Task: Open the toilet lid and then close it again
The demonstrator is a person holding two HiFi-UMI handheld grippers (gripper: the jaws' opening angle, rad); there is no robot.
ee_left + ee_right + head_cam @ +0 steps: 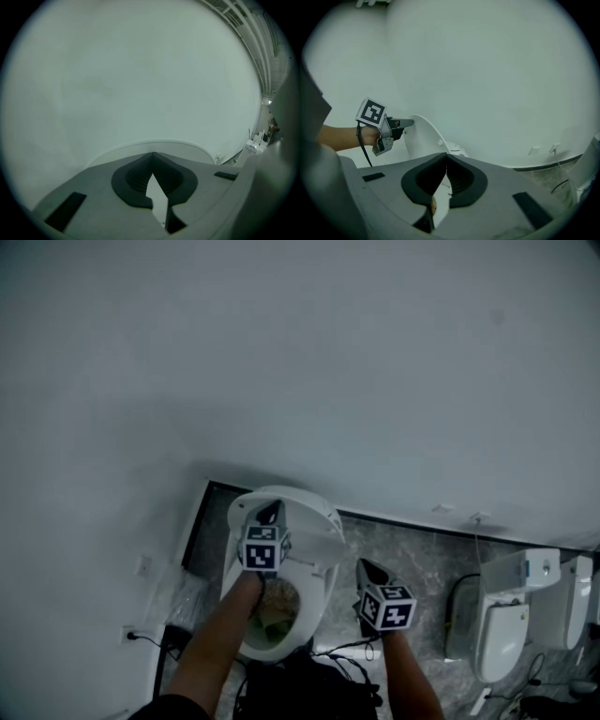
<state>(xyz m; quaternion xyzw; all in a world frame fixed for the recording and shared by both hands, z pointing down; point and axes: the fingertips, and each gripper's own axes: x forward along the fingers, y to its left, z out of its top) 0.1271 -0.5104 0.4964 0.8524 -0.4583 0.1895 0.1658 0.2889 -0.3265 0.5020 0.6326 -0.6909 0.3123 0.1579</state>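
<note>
Toilet lid (314,526) is up. It stands near upright over the back of the bowl (316,607), close to the white wall (281,362). The toilet sits at the back edge of the floor (412,549), where grey marbled tile meets the wall.

Left gripper (270,513): jaws pressed together at the tips, nothing pinched between them. In the right gripper view the closed tip lies at the lid's top rim and appears to touch it.

Right gripper (366,567): jaws likewise pressed together and empty — held in the air just right of the bowl, apart from the lid, pointing toward the wall.

Other white toilets (502,624) stand along the same wall toward the floor's right edge. Dark cables (352,652) lie on the floor below the right gripper.
</note>
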